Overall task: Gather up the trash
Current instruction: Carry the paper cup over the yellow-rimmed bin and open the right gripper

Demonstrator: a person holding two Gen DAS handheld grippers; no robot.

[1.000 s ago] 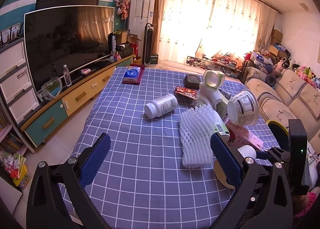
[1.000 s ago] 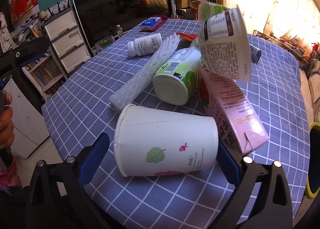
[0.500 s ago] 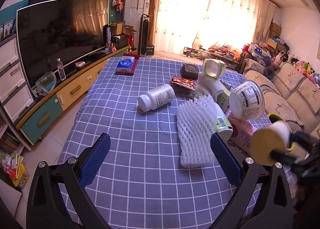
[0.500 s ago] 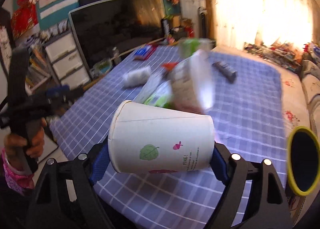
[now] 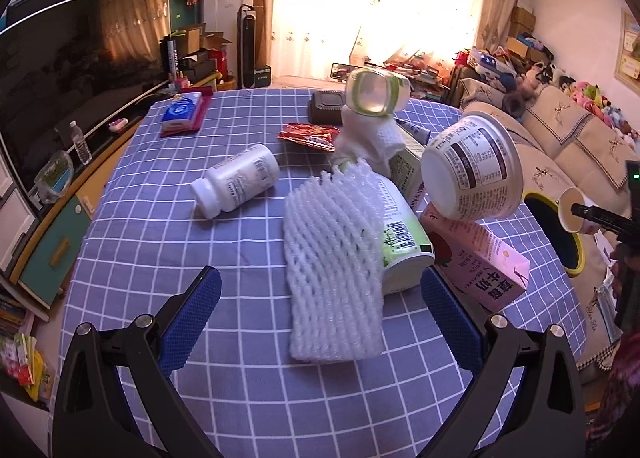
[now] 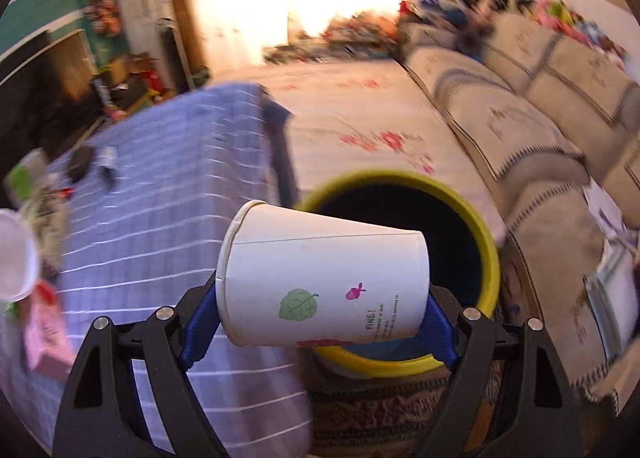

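My right gripper (image 6: 320, 300) is shut on a white paper cup (image 6: 324, 278) with a green leaf print, held sideways just above the yellow-rimmed bin (image 6: 489, 242) beside the table. In the left wrist view the same cup (image 5: 571, 210) hangs over the bin (image 5: 577, 258) at the far right. My left gripper (image 5: 318, 282) is open over the checked tablecloth (image 5: 180, 242), with the near end of a white foam net (image 5: 336, 250) lying between its fingers, untouched. Behind the net lie a white pill bottle (image 5: 236, 186), a green-labelled bottle (image 5: 400, 238), a pink carton (image 5: 480, 262) and a tilted yoghurt tub (image 5: 472, 174).
Farther back on the table are a red wrapper (image 5: 308, 135), a dark box (image 5: 326, 108), a blue tissue pack (image 5: 182, 112) and a square-mouthed cup (image 5: 374, 92). A large TV (image 5: 80, 58) stands along the left. A beige sofa (image 6: 520, 118) runs behind the bin.
My right gripper closed on the paper cup, lifted it off the table and swung it right over the bin. My left gripper moved forward and lower toward the foam net.
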